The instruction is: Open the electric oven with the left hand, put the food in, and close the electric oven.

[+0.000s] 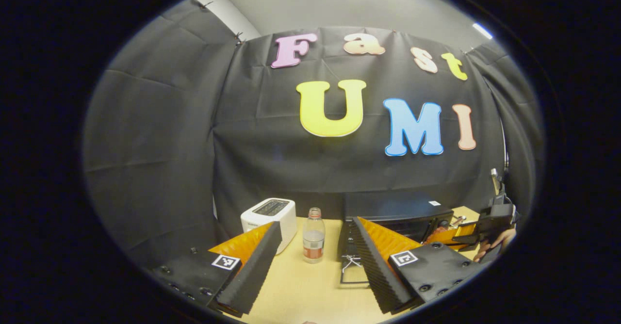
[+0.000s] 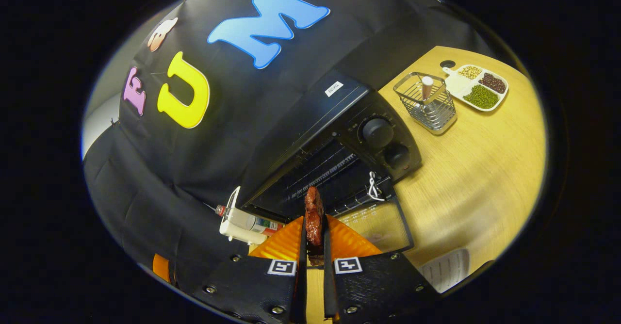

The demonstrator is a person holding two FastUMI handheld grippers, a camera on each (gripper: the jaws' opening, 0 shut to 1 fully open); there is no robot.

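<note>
**Ahead of your right fingers: the open oven, food ready to go in**

Between the fingers of your right gripper (image 2: 314,246) sits the food (image 2: 314,217) — a dark reddish-brown piece, held on edge with both fingers pressed against its flat sides and its upper end poking out past the tips. You are holding it narrow and upright, which I judge suits sliding it through the oven's mouth without scraping the frame.

Just beyond the food lies the oven (image 2: 339,135), with its door (image 2: 376,222) dropped flat onto the table (image 2: 485,169) toward you and the dark cavity with its wire rack (image 2: 325,173) exposed. The food's tip points nearly at the middle of that opening, near the threshold but, as far as I can tell, not yet inside. The two knobs (image 2: 383,142) stand off to the right of the opening, clear of your path.

Your left gripper (image 1: 315,261) is spread wide and holds nothing — sensible, since the door is already down and that hand's next job looks to be shutting it. From it, the oven (image 1: 393,212) stands ahead and to the right, the door's edge just beside the right finger; a bottle (image 1: 313,234) and a toaster (image 1: 271,217) stand ahead to the left. Farther right you can see your other gripper (image 1: 473,234) reaching toward the oven front.
</note>
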